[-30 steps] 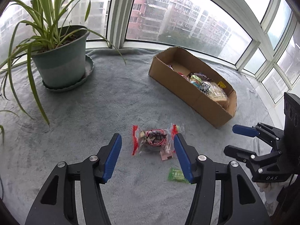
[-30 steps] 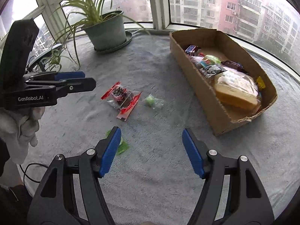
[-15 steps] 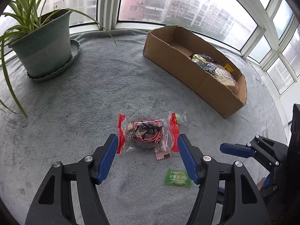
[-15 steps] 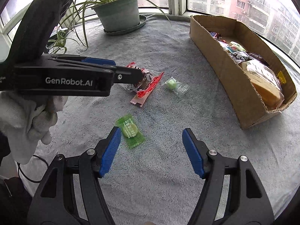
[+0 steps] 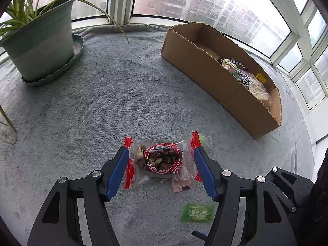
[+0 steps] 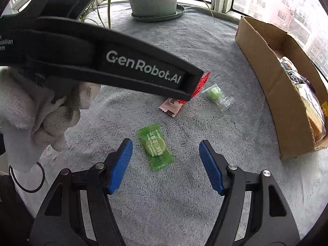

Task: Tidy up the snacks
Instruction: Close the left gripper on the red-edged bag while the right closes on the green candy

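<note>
A clear plastic snack packet with red crimped ends and a red-ringed label is seen lying flat on the grey fleece-covered bench, directly between the spread blue-padded jaws of the left gripper. The packet's long axis runs from one jaw to the other, so each red end sits just beside a pad; whether the pads touch it cannot be told. Nothing is clamped yet.

The right gripper is likewise held wide and unloaded, with a flat green foil-wrapped candy lying near its left pad, the wrapper's length pointing roughly away along the jaws. A small pink wrapper and a clear-wrapped green sweet lie farther off.

The long open brown cardboard box, already holding snacks, stands well apart to the right.
</note>
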The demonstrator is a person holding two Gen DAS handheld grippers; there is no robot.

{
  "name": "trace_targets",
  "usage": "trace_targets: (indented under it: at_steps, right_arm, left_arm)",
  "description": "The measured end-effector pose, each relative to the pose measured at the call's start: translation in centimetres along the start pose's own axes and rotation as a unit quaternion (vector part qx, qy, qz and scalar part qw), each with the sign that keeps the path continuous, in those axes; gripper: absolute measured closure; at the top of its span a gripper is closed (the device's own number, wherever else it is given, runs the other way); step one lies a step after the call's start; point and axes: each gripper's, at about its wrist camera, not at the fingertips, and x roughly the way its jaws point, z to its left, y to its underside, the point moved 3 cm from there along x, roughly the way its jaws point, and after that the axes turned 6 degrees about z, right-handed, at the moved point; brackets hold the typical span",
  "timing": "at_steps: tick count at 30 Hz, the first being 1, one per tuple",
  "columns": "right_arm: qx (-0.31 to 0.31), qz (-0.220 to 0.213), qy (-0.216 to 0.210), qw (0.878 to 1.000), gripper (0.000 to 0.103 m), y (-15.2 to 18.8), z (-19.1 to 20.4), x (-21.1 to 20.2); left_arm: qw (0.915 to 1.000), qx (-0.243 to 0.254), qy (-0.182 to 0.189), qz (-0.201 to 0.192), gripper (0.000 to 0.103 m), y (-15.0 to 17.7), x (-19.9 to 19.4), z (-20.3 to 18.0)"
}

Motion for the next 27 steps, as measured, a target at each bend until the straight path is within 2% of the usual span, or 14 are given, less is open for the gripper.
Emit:
trace_targets:
  at_steps: [5, 8, 12, 15, 27]
  right_arm:
    - [-0.006, 0.011, -0.003, 1.000, 0.051, 0.0, 0.0, 0.5]
    - [-0.010, 0.009, 0.001, 1.000, 0.054, 0.0, -0.1, 0.6]
    - [-0.013, 0.008, 0.008, 1.000, 0.072, 0.0, -0.2, 0.6]
    - [-0.017, 0.009, 0.009, 1.000, 0.080, 0.1, -0.3, 0.5]
    - [0.009, -0.009, 0.006, 1.000, 0.081, -0.2, -1.4, -0.3]
  left_arm:
    - [1.0000, 0.006, 0.002, -0.001, 0.038, 0.0, 0.3, -0.3]
    - [1.0000, 0.003, 0.001, -0.007, 0.040, 0.0, 0.4, -0.3]
    - [0.9998, 0.010, -0.005, -0.015, 0.046, 0.0, 0.3, -0.5]
    - [0.9998, 0.008, -0.004, -0.018, 0.048, 0.1, 0.2, -0.3]
    - [0.9996, -0.009, 0.001, -0.029, 0.053, 0.5, -0.3, 0.5]
